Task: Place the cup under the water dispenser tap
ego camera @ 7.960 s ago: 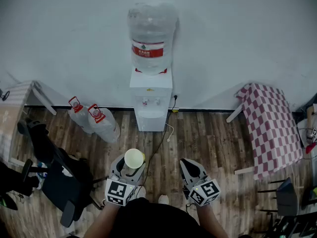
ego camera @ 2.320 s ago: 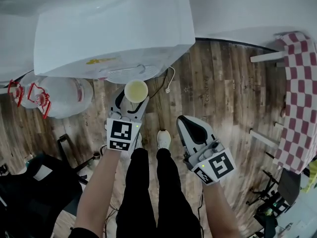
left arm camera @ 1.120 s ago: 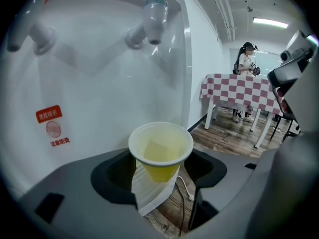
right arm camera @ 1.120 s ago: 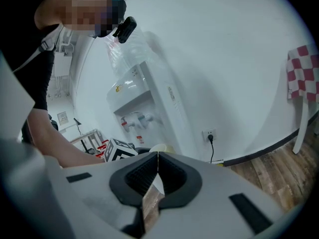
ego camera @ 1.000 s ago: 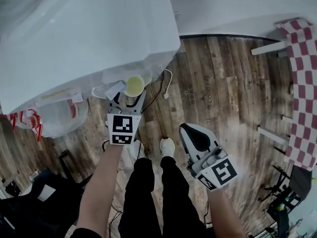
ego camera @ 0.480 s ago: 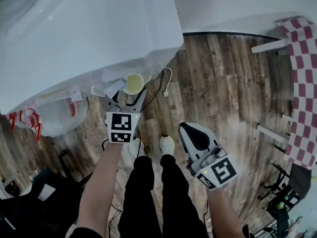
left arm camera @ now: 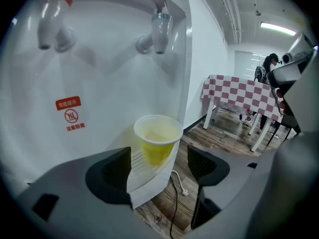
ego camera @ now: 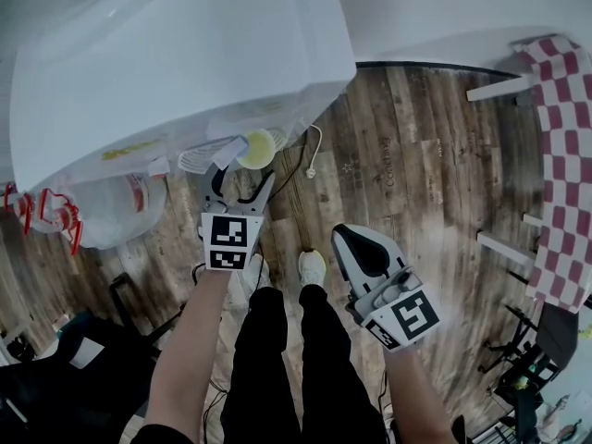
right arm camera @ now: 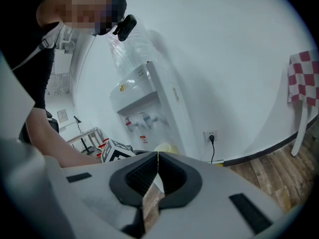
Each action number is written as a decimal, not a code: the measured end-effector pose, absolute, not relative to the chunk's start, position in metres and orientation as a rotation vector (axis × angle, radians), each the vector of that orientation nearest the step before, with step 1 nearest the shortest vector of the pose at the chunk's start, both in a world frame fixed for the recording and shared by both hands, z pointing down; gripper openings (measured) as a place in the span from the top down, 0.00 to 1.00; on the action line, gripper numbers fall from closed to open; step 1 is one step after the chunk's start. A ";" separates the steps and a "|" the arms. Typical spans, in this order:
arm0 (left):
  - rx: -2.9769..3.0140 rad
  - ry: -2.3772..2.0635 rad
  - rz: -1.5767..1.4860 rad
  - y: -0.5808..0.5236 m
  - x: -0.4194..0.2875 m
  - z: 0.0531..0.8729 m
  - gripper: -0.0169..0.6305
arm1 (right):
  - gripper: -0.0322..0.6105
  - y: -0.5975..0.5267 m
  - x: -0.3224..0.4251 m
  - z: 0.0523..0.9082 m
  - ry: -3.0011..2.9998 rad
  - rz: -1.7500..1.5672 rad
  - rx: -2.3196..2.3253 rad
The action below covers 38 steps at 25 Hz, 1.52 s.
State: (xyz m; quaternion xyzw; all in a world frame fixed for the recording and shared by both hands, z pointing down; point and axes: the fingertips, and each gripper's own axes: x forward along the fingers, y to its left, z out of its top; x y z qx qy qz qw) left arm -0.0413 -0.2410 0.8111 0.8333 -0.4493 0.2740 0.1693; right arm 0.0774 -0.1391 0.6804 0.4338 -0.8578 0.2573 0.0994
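Observation:
A yellow paper cup (left arm camera: 157, 138) stands upright on the white drip tray (left arm camera: 144, 177) of the water dispenser (ego camera: 176, 54), below the blue-capped tap (left arm camera: 160, 31); a red-capped tap (left arm camera: 50, 24) is to its left. In the head view the cup (ego camera: 257, 148) sits just beyond the tips of my left gripper (ego camera: 240, 176). The left gripper (left arm camera: 159, 166) has its jaws opening, and its pads stand apart from the cup on either side. My right gripper (ego camera: 350, 237) hangs lower right over the floor, shut (right arm camera: 157, 156) with nothing in it.
Spare water bottles (ego camera: 111, 206) with red handles lie left of the dispenser. A power cord (ego camera: 310, 155) trails on the wooden floor to its right. A red-checked table (ego camera: 564, 155) stands far right. The person's legs and shoe (ego camera: 313, 266) are below the grippers.
The left gripper's jaws have widened and drawn back a little; the cup, earlier between the fingers, now stands on the tray just ahead of them. The right gripper has kept still.

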 end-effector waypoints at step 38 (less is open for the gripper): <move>2.324 -1.387 0.618 -0.094 -0.096 0.473 0.95 | 0.92 -0.072 0.058 0.424 -2.674 0.665 1.197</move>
